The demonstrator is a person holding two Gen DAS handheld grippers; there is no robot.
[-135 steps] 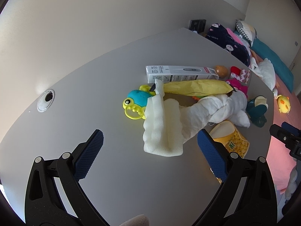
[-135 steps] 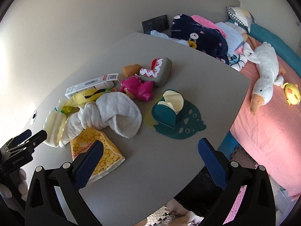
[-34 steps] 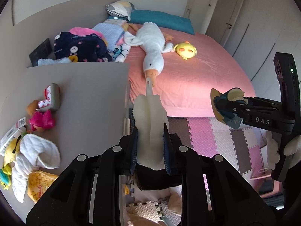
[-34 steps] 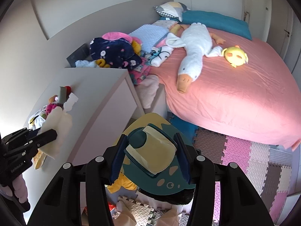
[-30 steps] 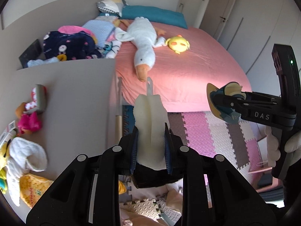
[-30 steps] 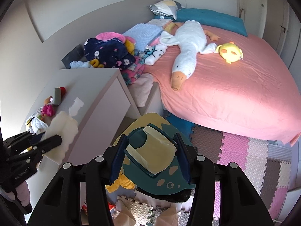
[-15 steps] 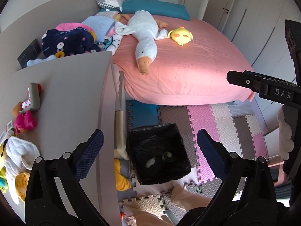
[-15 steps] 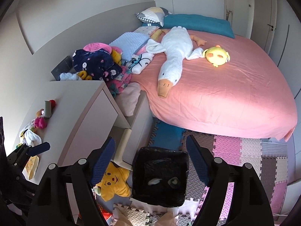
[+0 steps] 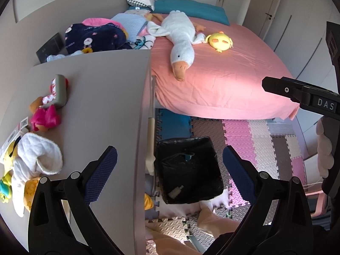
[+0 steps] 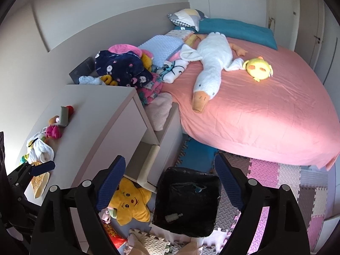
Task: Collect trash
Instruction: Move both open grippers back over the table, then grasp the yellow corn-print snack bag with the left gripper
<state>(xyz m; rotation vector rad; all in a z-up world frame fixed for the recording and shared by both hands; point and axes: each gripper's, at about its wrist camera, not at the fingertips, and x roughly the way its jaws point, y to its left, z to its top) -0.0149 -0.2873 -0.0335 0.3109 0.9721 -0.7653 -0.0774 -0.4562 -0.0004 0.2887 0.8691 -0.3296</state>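
We hold both sets of jaws spread wide and empty above the black-lined bin, which sits on the floor between and just ahead of them. The trash left lies on the table, off to the left of our left gripper, the nearer one: a yellow snack packet by the white cloth. Our right gripper reads "DAS"

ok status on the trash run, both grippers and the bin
Left gripper open, empty. Right gripper open, empty, above the bin. Foam scrap and teal piece inside bin. Nothing blocking; yellow wrapper on the desk.
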